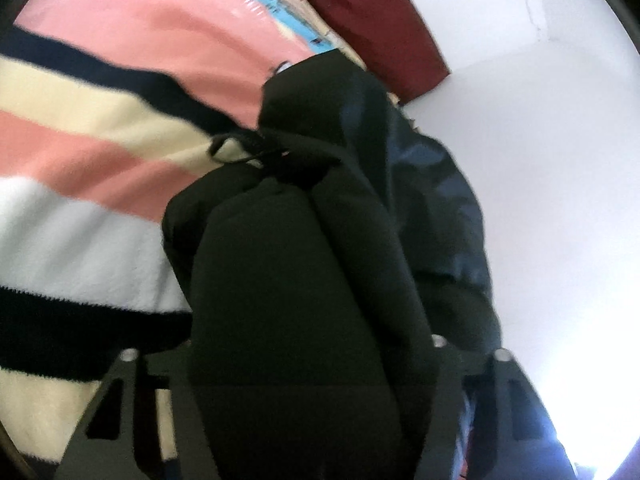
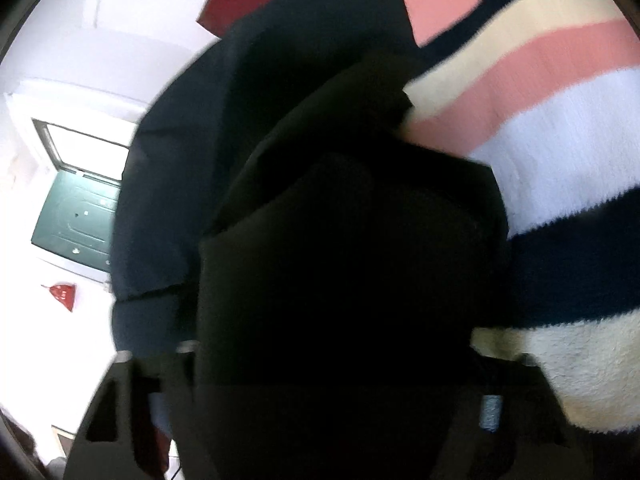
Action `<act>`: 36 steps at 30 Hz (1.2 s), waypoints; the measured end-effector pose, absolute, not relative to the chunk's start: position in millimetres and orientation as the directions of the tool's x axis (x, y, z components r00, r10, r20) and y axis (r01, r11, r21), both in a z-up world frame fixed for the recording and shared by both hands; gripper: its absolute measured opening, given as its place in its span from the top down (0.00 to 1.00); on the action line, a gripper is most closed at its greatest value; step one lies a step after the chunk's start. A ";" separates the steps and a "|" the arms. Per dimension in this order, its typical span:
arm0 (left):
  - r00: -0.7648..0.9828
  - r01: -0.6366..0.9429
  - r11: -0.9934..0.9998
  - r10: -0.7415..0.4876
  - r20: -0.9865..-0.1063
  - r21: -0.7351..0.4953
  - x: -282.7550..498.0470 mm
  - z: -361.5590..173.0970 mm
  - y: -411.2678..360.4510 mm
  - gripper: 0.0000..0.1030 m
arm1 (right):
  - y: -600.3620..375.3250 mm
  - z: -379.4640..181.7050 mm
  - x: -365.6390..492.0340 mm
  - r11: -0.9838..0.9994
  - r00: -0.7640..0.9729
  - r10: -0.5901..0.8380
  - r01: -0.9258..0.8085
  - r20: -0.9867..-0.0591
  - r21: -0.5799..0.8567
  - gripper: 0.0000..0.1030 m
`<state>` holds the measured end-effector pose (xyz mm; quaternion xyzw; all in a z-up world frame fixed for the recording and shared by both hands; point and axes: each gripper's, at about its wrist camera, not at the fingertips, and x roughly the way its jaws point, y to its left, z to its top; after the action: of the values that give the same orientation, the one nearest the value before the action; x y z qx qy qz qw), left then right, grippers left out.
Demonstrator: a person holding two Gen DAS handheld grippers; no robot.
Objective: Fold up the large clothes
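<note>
A striped blanket (image 1: 80,208) on the bed lies at nine o'clock beneath the bunched black garment (image 1: 304,248), gripped by the left gripper (image 1: 304,400) and right gripper (image 2: 332,392), fingers clenched on cloth, angled downward. Lifting phase, judged; spreading flat comes next.

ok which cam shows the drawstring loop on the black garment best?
Left wrist. The drawstring loop stands out there against the striped blanket, sticking out of the bunched black garment. In the right wrist view the same garment fills the centre as a dark mass, and no cord can be made out.
</note>
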<state>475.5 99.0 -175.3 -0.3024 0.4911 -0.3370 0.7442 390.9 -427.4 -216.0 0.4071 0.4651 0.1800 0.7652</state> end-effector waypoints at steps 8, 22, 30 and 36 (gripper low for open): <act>0.358 0.238 0.507 -0.839 -0.411 -0.828 462.9 -157.7 100.0 0.66 | -411.6 -183.8 395.1 0.655 0.550 0.627 0.012 -0.552 0.755 0.69; 0.388 0.354 0.395 -0.887 -0.251 -0.848 386.4 -72.1 122.6 0.66 | -389.0 -87.6 335.6 0.660 0.630 0.640 -0.156 -0.441 0.735 0.73; 0.354 0.264 0.547 -0.821 -0.448 -0.794 382.8 -117.0 124.7 0.65 | -379.5 -108.8 312.6 0.621 0.605 0.651 -0.078 -0.459 0.780 0.72; 0.315 0.197 0.571 -0.806 -0.501 -0.797 402.9 -144.0 131.0 0.57 | -389.1 -155.2 308.8 0.659 0.575 0.574 0.098 -0.583 0.746 0.55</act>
<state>402.9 131.0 -144.0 -0.3180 0.4790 -0.3363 0.7459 308.8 -389.1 -155.2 0.3851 0.4363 0.1489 0.7994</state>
